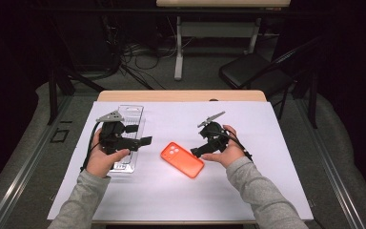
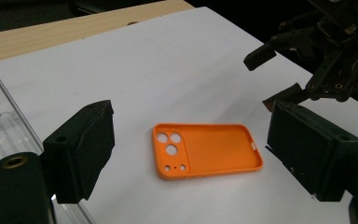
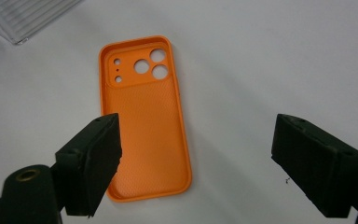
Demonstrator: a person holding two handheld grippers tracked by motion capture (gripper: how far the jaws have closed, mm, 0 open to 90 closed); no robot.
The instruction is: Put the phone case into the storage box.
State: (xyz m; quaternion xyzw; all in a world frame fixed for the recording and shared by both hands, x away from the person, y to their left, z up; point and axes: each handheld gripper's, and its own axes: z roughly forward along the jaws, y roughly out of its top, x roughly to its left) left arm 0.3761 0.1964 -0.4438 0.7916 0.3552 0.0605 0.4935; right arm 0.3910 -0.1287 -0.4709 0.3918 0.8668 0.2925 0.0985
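Both grippers' fingers stand wide apart with nothing clamped. The right gripper (image 1: 196, 151) hovers just beside the orange phone case (image 1: 182, 159), which lies flat and hollow side up on the white sheet (image 1: 181, 125); in the right gripper view its lower end lies by the left finger (image 3: 91, 161). The left gripper (image 1: 144, 141) points toward the case from farther off, above a clear plastic tray (image 1: 132, 114).

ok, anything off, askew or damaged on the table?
Nothing stands out. The orange silicone phone case lies hollow side up, intact, askew on the white sheet. The clear plastic tray sits flat at the left.
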